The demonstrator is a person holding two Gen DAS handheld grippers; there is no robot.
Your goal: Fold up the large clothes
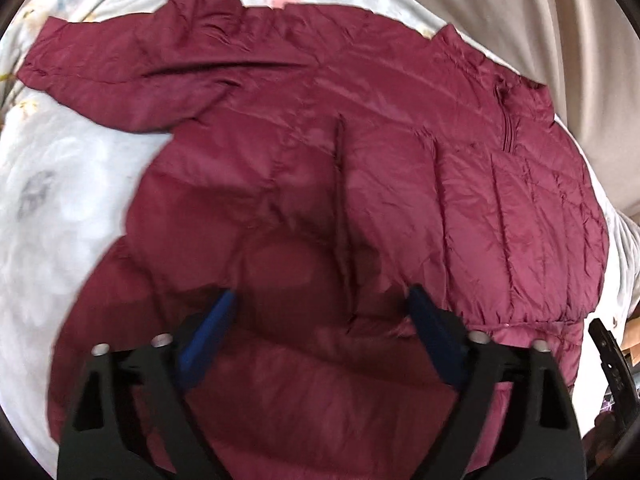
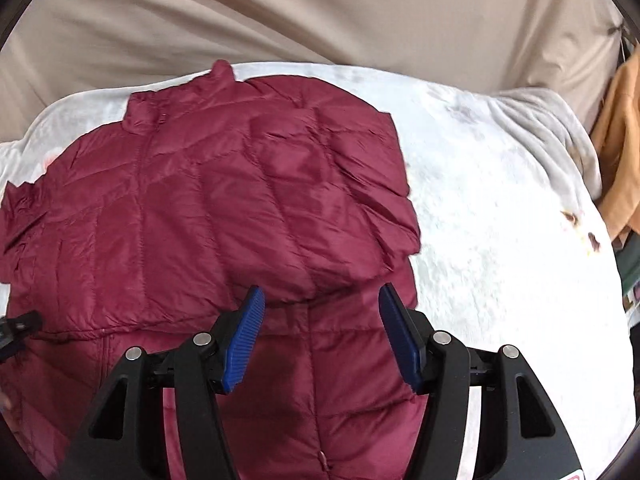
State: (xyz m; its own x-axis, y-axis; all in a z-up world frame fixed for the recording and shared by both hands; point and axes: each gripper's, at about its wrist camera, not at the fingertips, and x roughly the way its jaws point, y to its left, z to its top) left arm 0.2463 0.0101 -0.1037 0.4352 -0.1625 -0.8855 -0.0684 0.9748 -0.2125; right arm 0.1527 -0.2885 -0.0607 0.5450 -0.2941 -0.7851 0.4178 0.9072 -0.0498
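A maroon quilted puffer jacket (image 1: pixel 360 184) lies zipped on a white floral blanket (image 1: pixel 60 220). In the left wrist view one sleeve (image 1: pixel 120 76) stretches out to the upper left. In the right wrist view the jacket (image 2: pixel 200 208) has its collar at the top, and the other sleeve (image 2: pixel 332 200) lies folded across the front. My left gripper (image 1: pixel 320 300) hovers open and empty above the jacket's lower part. My right gripper (image 2: pixel 320 300) hovers open and empty over the folded sleeve's cuff end.
The white blanket (image 2: pixel 500 220) spreads to the right of the jacket. Beige fabric (image 2: pixel 320 12) rises behind the bed. An orange cloth (image 2: pixel 620 140) hangs at the far right. The other gripper shows at the frame edges (image 1: pixel 608 352) (image 2: pixel 16 324).
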